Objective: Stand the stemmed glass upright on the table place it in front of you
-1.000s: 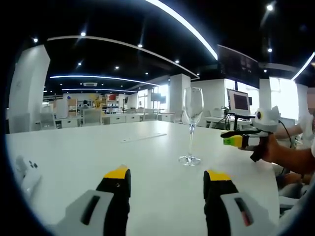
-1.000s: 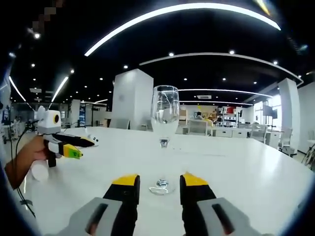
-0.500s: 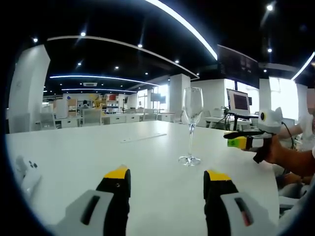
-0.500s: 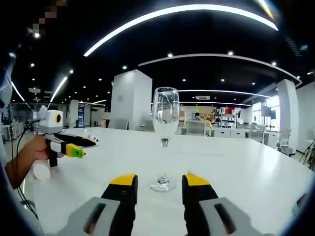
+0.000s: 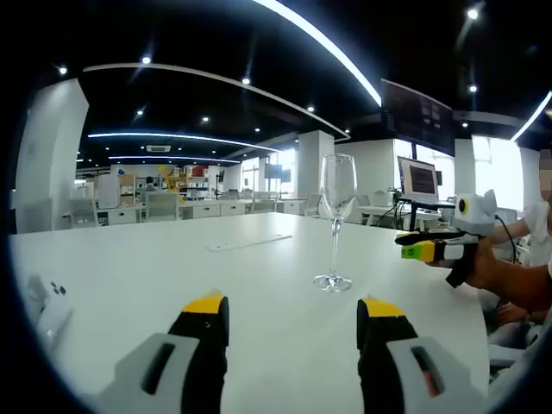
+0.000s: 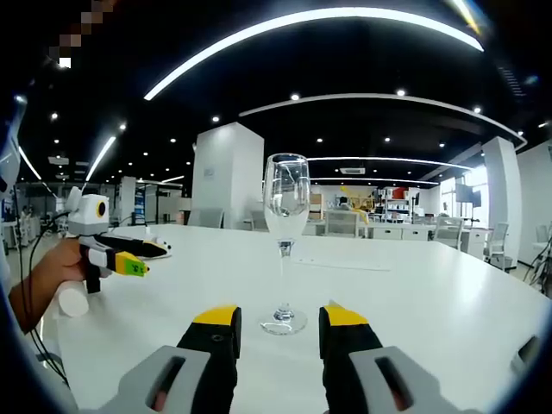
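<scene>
**A:** Open-plan office behind, ceiling light strips overhead, and a wide white tabletop [image 5: 129, 259] in front. Where's the glass?

**B:** The stemmed glass [image 5: 336, 220] is upright on the tabletop, foot flat, stem vertical. From the left gripper view it stands ahead and a little right of the left tool [image 5: 293, 306]. From the right gripper view it sits dead ahead of the right tool [image 6: 280, 317], its foot just beyond the yellow tips.

**A:** Either tool holding it?

**B:** No. Both are released, jaws spread with nothing between them. The left tool's gap is the wider; the right tool's is narrower, with the base of the glass lined up on it.

**A:** So which is nearer?

**B:** The right one, I'd judge, and it faces the stem squarely. The left tool is well apart, off to one side.

**A:** Anything left to do?

**B:** By my reading, the standing is done. Any adjustment would mean closing on that vertical stem from the right tool's side without tipping it.
</scene>
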A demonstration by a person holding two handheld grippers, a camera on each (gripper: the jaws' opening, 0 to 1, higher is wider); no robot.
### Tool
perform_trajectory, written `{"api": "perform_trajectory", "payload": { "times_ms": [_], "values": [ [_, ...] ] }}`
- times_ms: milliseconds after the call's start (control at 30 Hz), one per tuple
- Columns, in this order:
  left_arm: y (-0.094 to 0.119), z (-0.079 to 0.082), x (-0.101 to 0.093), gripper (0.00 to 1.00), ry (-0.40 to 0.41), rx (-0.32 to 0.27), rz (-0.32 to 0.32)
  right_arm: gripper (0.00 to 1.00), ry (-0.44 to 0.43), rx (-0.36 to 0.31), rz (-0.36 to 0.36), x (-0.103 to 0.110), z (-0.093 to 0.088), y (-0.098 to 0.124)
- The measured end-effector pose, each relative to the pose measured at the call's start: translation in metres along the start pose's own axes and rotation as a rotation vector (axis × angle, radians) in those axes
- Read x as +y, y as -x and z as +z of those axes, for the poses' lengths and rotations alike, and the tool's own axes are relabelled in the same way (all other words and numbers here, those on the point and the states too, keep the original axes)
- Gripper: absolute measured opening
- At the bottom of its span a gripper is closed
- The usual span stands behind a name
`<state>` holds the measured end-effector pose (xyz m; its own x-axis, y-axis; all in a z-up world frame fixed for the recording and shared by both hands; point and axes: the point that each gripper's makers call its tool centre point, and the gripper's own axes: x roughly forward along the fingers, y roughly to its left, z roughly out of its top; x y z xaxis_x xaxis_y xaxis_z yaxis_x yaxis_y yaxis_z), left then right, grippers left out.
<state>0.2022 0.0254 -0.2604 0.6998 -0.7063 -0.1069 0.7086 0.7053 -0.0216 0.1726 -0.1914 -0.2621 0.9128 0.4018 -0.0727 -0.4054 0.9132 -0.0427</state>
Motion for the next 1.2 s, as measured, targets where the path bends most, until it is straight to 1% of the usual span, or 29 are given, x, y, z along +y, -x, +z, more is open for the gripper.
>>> {"api": "perform_trajectory", "payload": {
  "times_ms": [233, 567, 667, 867, 1200],
  "values": [
    [0.0, 0.0, 0.0, 0.6, 0.001, -0.001, -0.001, 0.39, 0.005, 0.007, 0.008, 0.0, 0.0, -0.007],
    [-0.002, -0.002, 0.0, 0.6, -0.002, 0.006, -0.005, 0.39, 0.0, 0.021, 0.031, -0.001, 0.0, -0.026],
    [-0.002, -0.002, 0.0, 0.6, 0.0, 0.006, -0.007, 0.39, 0.003, 0.021, 0.039, 0.0, 0.003, -0.032],
    [-0.003, -0.003, -0.005, 0.6, 0.013, 0.012, -0.032, 0.39, 0.012, 0.022, 0.059, 0.003, 0.007, -0.042],
    [-0.002, -0.002, -0.004, 0.6, 0.009, 0.01, -0.022, 0.36, 0.026, 0.038, 0.064, 0.002, 0.009, -0.061]
  ]
}}
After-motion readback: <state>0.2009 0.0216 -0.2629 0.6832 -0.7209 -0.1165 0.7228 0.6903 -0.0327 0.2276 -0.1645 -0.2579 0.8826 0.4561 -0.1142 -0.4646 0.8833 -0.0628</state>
